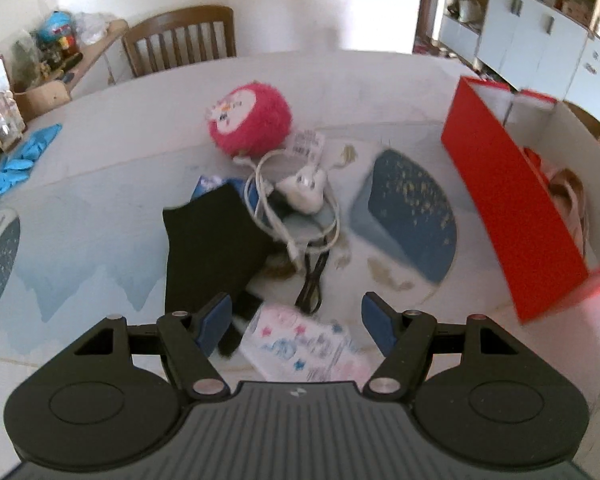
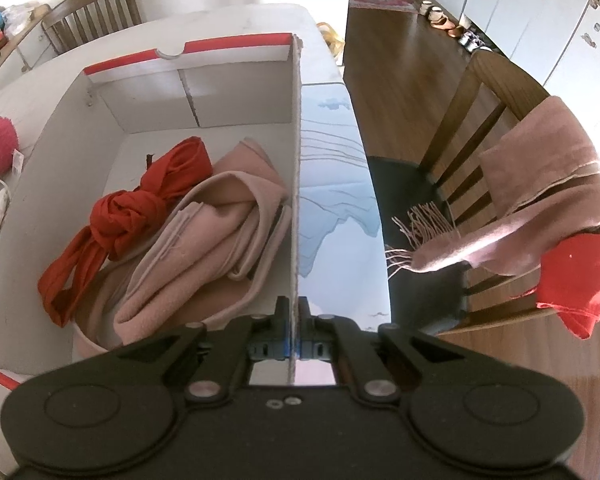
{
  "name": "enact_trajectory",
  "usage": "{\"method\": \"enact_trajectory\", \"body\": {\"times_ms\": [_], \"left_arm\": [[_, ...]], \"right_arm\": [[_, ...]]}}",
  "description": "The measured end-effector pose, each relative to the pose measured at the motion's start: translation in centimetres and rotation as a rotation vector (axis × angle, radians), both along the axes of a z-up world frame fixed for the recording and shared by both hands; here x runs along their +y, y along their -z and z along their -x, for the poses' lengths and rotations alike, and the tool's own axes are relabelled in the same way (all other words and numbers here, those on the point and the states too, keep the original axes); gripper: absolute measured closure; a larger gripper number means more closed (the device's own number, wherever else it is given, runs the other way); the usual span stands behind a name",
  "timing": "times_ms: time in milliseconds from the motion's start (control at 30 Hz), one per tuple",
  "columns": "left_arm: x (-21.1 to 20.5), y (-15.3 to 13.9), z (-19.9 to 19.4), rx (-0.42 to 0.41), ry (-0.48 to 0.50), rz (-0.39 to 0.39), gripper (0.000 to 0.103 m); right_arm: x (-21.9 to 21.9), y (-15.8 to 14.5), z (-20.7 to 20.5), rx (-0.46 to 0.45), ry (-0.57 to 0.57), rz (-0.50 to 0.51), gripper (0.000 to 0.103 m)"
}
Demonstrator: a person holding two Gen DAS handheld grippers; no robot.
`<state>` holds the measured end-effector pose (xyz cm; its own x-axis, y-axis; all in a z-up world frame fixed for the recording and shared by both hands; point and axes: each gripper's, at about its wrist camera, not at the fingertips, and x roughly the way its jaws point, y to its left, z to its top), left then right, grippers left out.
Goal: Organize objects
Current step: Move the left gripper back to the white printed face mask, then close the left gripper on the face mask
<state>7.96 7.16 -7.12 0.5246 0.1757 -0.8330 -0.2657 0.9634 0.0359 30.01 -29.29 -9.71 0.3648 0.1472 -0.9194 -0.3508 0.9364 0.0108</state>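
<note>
Left fingers (image 1: 296,322) spread wide, empty, hovering over the desk (image 1: 100,152) pile: patterned packet (image 1: 304,348) right between them, black pouch (image 1: 212,248) ahead-left. Right fingers (image 2: 294,312) pinched tight on the red box (image 2: 296,160) wall, scarves (image 2: 204,232) inside, left of them.

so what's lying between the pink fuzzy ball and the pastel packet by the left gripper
In the left wrist view, a white charger with coiled cable lies between pink fuzzy ball and pastel packet.

No legible text is presented: print on the white tag (image 1: 309,143) (beside the pink plush toy (image 1: 250,119)) is blurred.
</note>
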Motion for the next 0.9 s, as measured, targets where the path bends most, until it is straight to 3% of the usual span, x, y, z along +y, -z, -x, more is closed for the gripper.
{"method": "enact_trajectory", "body": {"times_ms": [200, 467, 633, 767, 900], "left_arm": [[0.5, 3.2, 1.2, 0.069, 0.032, 0.032, 0.032], [0.6, 7.4, 1.2, 0.135, -0.006, 0.122, 0.032], [0.8, 7.2, 0.5, 0.129, -0.035, 0.125, 0.032], [-0.1, 7.4, 0.1, 0.141, -0.012, 0.079, 0.033], [-0.4, 7.3, 0.0, 0.137, -0.005, 0.080, 0.042]], "right_arm": [[0.2, 0.1, 0.0, 0.003, 0.007, 0.006, 0.102], [0.3, 0.0, 0.1, 0.001, 0.014, 0.012, 0.102], [0.3, 0.0, 0.0, 0.001, 0.015, 0.011, 0.102], [0.3, 0.0, 0.1, 0.000, 0.014, 0.012, 0.102], [0.2, 0.0, 0.1, 0.001, 0.014, 0.011, 0.102]]}}
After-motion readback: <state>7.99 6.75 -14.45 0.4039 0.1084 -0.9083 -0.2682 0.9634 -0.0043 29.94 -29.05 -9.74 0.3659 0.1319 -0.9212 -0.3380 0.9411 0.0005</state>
